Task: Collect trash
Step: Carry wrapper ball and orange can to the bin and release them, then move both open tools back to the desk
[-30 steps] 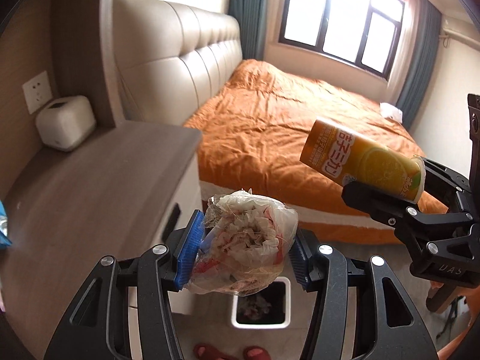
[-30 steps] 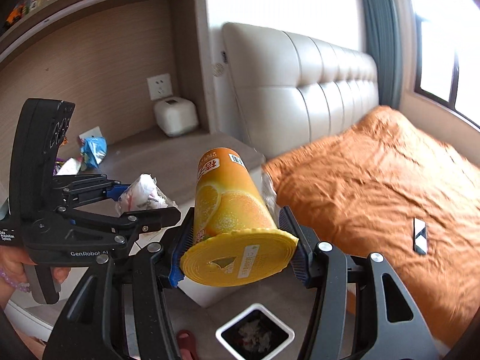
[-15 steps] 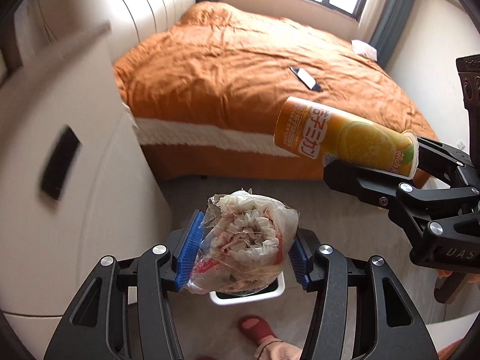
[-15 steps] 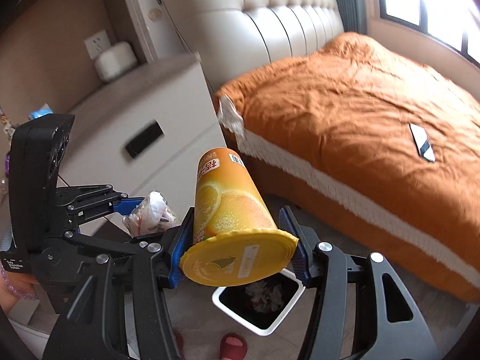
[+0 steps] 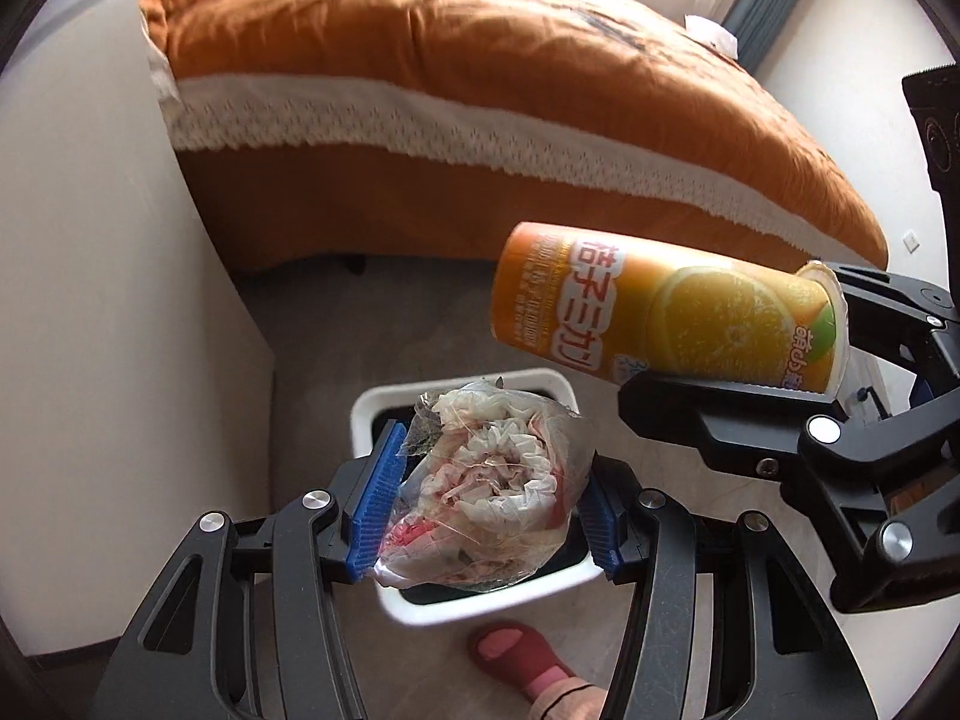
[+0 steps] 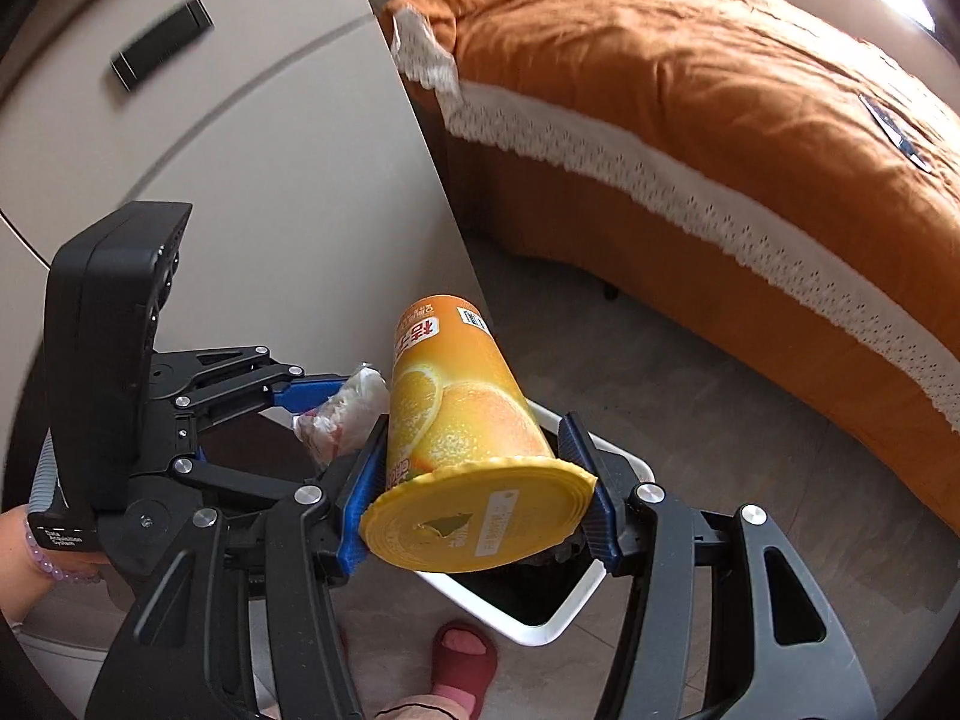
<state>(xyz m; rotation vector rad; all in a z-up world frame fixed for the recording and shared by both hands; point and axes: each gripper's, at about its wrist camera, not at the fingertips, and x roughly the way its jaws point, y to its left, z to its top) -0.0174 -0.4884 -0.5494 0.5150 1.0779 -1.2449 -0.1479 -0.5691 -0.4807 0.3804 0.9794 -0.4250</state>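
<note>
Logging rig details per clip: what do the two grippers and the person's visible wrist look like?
Both are black skeletal linkages with silver pivot screws and ribbed blue pads: left gripper, right gripper. The left's boxy black housing carries small white lettering. A purple bead bracelet circles the bare wrist; no cables visible.

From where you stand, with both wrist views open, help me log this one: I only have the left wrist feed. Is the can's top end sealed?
Observer: The right wrist view shows the orange can's yellow foil lid torn near its middle.
Operator: Is the right gripper over the bin?
Observer: Yes, the right gripper hangs above the white trash bin, dark inside.
Operator: Anything on the bed I can't make out?
Observer: A flat dark object lies on the orange bedspread.
Operator: Who holds the left gripper?
Observer: A hand with a purple bead bracelet.
</note>
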